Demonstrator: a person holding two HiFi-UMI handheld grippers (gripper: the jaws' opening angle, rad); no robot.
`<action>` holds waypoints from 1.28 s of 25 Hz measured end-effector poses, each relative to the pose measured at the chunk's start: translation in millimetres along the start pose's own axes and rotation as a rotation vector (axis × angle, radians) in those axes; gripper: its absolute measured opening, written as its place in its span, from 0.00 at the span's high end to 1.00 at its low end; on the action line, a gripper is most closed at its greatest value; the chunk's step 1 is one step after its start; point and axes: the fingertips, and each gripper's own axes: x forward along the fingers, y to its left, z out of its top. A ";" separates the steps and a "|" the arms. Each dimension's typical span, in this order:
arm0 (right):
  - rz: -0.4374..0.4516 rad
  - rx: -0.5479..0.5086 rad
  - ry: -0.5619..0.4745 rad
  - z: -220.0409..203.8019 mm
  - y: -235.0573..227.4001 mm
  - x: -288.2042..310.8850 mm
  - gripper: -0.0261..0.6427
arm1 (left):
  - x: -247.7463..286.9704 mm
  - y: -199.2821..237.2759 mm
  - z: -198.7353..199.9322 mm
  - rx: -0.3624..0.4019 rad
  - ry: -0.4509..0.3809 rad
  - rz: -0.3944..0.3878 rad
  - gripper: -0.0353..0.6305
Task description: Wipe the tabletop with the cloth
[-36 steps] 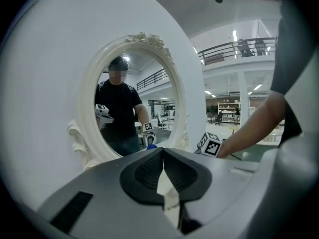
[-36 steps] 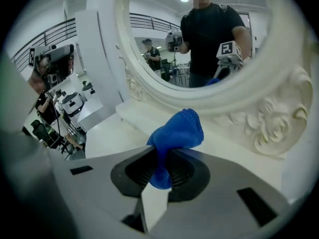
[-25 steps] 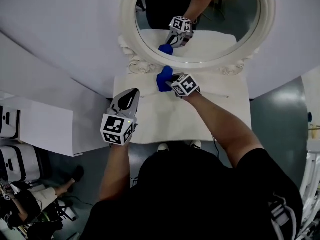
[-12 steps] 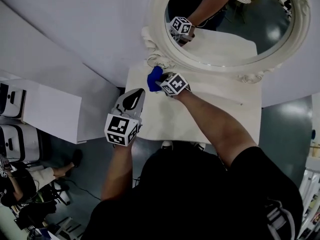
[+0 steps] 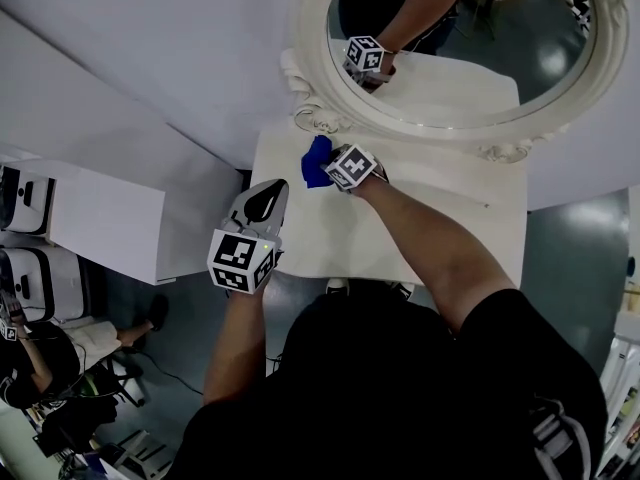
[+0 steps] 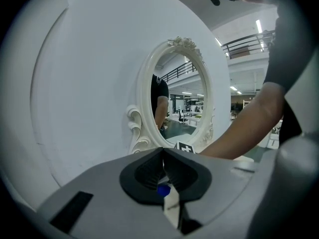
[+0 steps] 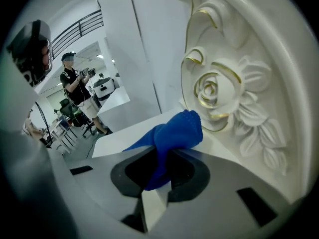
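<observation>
As the cloth moves: over the past second the cloth has gone leftward along the back of the table, from nearer the middle to the back left corner. In the last half second it has hardly shifted.
Meaning: the back strip looks covered. I judge the stroke is at its left end and must turn back or come forward.
Right: the right claw is pinching the bunched blue cloth. The cloth's free end pokes out ahead of the jaws, just beside the carved rose of the mirror frame.
Left: the left claw is pressed together on nothing and held over the table's front left corner, apart from the cloth.
Edges: the frame hems the cloth in at the back, and the table's left edge is near. There is little room either way.
Open room: bare table lies to the right and toward the front edge. The forearm crosses above it. The left claw would stand in the way of a pull toward the front left.
</observation>
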 end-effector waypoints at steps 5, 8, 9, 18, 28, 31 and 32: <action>-0.036 0.041 0.022 -30.2 -21.0 -23.3 0.89 | 11.8 -19.5 10.0 0.033 0.001 -0.031 0.93; -0.065 0.073 0.024 -51.8 -38.2 -43.1 0.89 | 22.0 -35.4 16.8 0.054 -0.005 -0.055 0.93; -0.076 0.087 0.025 -60.2 -44.1 -50.7 0.89 | 25.5 -41.1 19.0 0.058 -0.008 -0.064 0.93; -0.185 0.203 0.058 -144.7 -96.8 -130.1 0.89 | 62.2 -95.3 39.9 0.078 -0.029 -0.153 0.93; -0.297 0.302 0.077 -242.7 -147.5 -227.1 0.89 | 100.8 -170.4 57.9 0.125 -0.029 -0.252 0.93; -0.331 0.340 0.075 -272.3 -160.0 -256.4 0.89 | 110.4 -191.6 63.1 0.138 -0.028 -0.279 0.93; -0.342 0.353 0.074 -282.3 -164.1 -265.6 0.89 | 113.6 -197.8 64.5 0.142 -0.028 -0.287 0.93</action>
